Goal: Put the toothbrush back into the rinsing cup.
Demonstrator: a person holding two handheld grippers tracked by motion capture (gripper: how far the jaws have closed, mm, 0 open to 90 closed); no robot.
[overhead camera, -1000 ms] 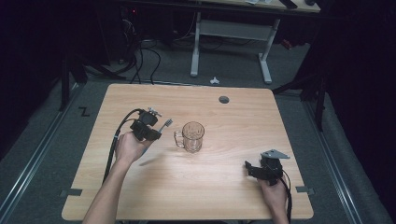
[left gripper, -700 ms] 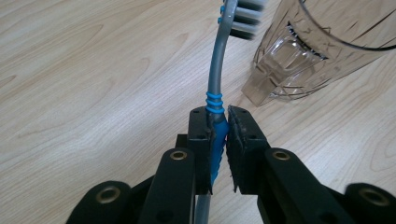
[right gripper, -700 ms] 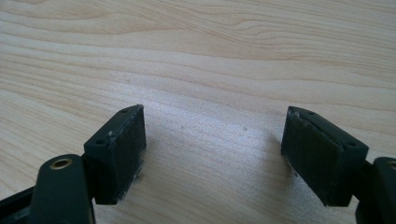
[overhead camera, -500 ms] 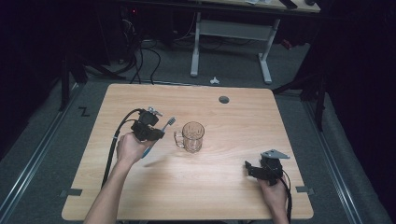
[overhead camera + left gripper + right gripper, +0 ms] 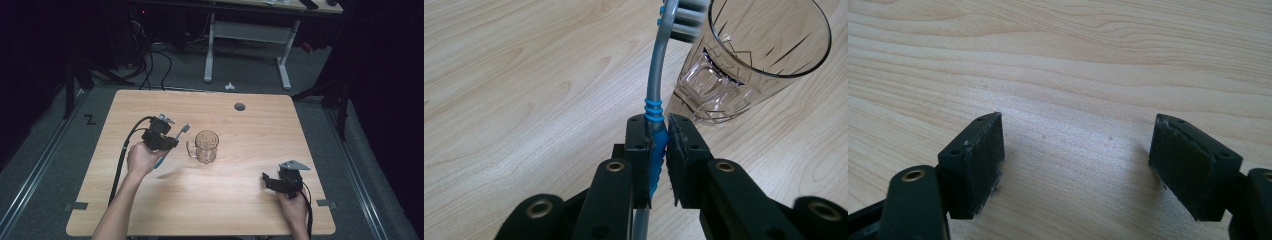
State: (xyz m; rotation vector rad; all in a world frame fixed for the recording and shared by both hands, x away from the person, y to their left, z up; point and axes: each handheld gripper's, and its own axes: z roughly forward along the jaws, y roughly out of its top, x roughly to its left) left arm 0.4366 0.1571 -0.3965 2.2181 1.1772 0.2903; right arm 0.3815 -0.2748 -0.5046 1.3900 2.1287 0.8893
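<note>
The wooden table [image 5: 150, 210] is reaching from the far edge with its small round hole [image 5: 240, 106] to the near edge, where the picture is cutting off both forearms of the person. Behind the table the room is staying very dark, so the desk frame [image 5: 247, 35] and the cables on the floor are hard to make out.

In the middle of the table a glass mug [image 5: 206, 146] is standing upright. In the left gripper view its rim is running out of the picture at the top, and the lower part is partly hidden behind the jaws.

The left gripper [image 5: 167, 142] is hanging just beside the mug, on its handle side, and its jaws are pinching a toothbrush [image 5: 655, 107] at the blue part of the handle. The bristles are pointing away from the hand and are blurred and cut off at the top edge, close to the mug's rim. Compared with one second ago, the toothbrush head is now sitting higher and nearer to the mug.

The right gripper [image 5: 268, 180] is resting low over the table near the right front corner, well apart from the mug, with jaws spread wide over bare wood; it is keeping the same place as before.
</note>
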